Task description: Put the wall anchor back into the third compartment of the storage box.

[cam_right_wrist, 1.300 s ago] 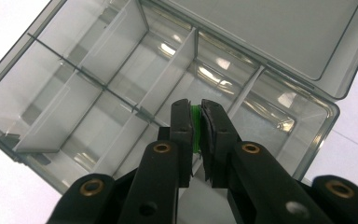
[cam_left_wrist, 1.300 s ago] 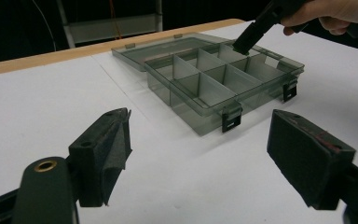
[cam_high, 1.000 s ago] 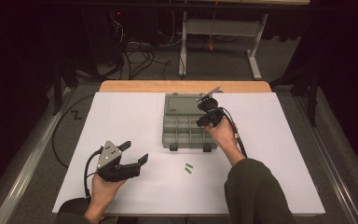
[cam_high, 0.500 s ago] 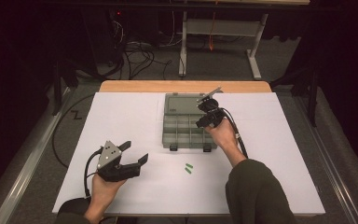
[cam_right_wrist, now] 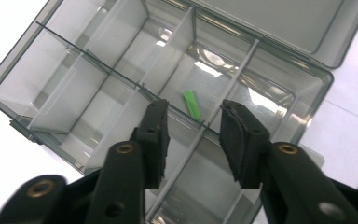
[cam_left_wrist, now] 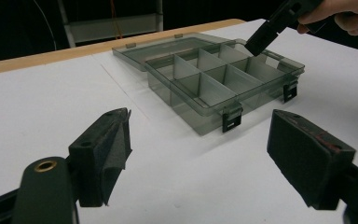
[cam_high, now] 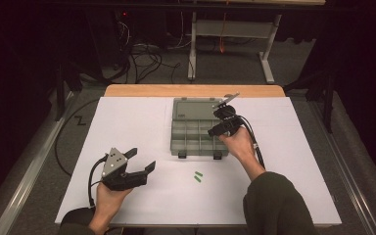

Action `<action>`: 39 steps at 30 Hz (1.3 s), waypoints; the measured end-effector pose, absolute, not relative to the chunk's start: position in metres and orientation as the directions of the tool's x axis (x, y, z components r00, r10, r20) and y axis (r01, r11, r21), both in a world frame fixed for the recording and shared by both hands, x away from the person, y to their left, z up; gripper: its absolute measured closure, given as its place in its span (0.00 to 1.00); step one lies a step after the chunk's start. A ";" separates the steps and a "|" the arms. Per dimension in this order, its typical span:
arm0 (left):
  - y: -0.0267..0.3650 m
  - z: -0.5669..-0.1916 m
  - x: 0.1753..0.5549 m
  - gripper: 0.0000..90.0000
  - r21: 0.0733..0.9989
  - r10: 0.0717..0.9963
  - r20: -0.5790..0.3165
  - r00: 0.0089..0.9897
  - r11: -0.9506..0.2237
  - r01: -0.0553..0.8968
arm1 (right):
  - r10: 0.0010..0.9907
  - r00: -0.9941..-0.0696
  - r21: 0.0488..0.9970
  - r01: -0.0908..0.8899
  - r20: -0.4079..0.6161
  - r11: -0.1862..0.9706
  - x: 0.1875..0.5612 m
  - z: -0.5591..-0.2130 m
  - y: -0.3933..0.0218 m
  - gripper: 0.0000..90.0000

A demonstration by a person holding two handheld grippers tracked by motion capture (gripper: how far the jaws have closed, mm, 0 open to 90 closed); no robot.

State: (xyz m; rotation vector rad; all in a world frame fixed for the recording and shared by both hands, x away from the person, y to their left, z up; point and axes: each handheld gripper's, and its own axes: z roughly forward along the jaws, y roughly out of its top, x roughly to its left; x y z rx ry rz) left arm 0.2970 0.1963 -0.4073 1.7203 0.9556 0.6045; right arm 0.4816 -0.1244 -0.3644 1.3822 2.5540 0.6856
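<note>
White table (cam_high: pixel 127 122), dark room; right tool (cam_high: pixel 214 128) just released over organizer box (cam_high: pixel 186 142); left tool (cam_high: pixel 142 161) unclenched

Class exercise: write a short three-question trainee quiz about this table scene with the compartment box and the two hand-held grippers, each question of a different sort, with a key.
1. True or false: a small green ridged piece lies inside the grey translucent plastic compartment box.
2. How many green pieces lie on the white table sheet in front of the box? A one, B two, C four.
3. Fill in: the right gripper jaws stand ____, pads clear of the piece.

Key: 1 true. 2 B, the two loose green pieces. 3 open.
</note>
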 end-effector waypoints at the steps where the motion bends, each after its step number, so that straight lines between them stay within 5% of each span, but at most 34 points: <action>1: 0.196 -0.407 0.297 0.24 0.938 0.829 -0.049 0.557 -0.153 0.311 | 0.826 -0.558 0.467 0.752 0.074 0.466 0.481 -0.364 -0.125 0.69; 39: 0.197 -0.408 0.299 0.24 0.940 0.834 -0.049 0.549 -0.148 0.309 | 0.805 -0.579 0.567 0.709 0.128 0.420 0.437 -0.358 -0.148 0.64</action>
